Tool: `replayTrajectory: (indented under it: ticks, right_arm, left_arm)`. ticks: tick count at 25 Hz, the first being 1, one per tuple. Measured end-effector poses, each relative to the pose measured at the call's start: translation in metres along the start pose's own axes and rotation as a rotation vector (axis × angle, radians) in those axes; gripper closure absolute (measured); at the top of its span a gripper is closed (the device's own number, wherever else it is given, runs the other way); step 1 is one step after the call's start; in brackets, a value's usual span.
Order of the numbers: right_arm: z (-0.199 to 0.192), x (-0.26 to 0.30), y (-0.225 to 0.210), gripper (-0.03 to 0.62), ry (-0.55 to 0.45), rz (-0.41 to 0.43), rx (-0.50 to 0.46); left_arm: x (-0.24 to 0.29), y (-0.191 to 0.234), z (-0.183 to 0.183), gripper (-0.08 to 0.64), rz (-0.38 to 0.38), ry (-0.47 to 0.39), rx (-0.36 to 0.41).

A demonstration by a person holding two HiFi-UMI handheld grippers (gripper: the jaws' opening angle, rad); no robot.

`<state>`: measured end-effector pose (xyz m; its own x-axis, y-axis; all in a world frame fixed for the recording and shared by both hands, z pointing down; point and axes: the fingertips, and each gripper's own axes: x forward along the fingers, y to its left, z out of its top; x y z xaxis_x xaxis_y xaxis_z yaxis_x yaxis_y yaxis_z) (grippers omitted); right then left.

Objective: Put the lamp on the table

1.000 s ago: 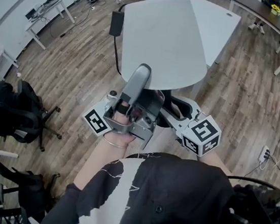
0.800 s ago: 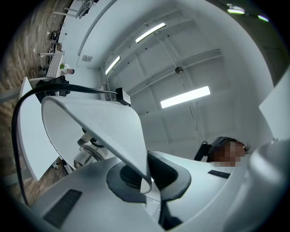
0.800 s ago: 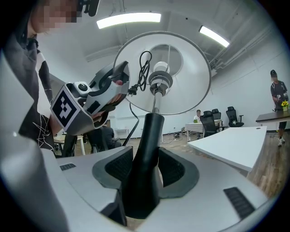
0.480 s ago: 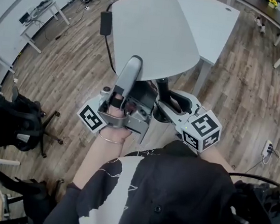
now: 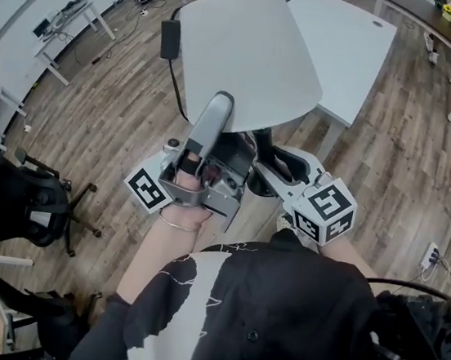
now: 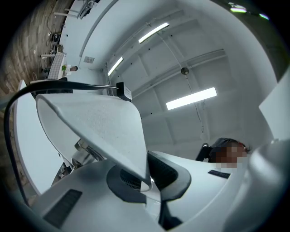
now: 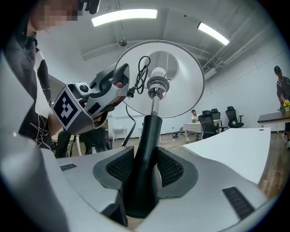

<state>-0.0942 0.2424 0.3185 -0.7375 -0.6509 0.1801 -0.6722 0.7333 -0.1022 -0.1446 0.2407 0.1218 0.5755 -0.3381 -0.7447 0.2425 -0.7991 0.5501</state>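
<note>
chair: black office chair (image 5: 16, 205) at 9 o'clock on the wood floor (image 5: 111, 111), well apart from us.
cable: black cable (image 5: 180, 87) and its adapter block (image 5: 170, 40) hang along the shade's side at 11 o'clock.
left gripper: left gripper (image 5: 219, 104) reaches toward 12 o'clock, jaws narrow. They are clamped on the thin white rim of the shade (image 6: 95, 122), and we see the edge pinched between the pads.
lamp: we hold the lamp (image 5: 247, 50) up in front of us with both tools. Its shade fills 12 o'clock in the head view (not on the table yet).
bulb: the bulb (image 7: 158, 74) sits inside the shade, seen from below in the right gripper view.
right gripper: right gripper (image 5: 270, 163) sits at 1 o'clock of the left one. Its jaws stand wide and are closing, with the black stem (image 7: 147, 145) between them and the pads against both its sides.
table: white table (image 5: 350, 43) at 1 o'clock, just past the shade's far edge.
</note>
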Motion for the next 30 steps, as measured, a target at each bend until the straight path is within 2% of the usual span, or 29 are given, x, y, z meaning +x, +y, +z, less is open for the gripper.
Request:
replayTrajectory:
  ticks: [6,17,22,30]
  right_arm:
    - [0.018,0.024,-0.058,0.42,-0.006,0.02,-0.007]
    - [0.036,0.058,-0.16,0.422,0.014,0.065,-0.021]
    - [0.047,0.076,-0.221,0.422,0.016,0.103,-0.021]
    - [0.041,0.093,-0.238,0.423,0.033,0.127,-0.02]
  left_arm:
    - [0.035,0.049,0.019,0.543,0.002,-0.021,0.012]
    - [0.095,0.135,0.029,0.543,0.007,-0.023,0.044]
    - [0.131,0.186,0.038,0.543,0.012,-0.042,0.072]
    - [0.13,0.208,0.042,0.543,0.02,-0.044,0.084]
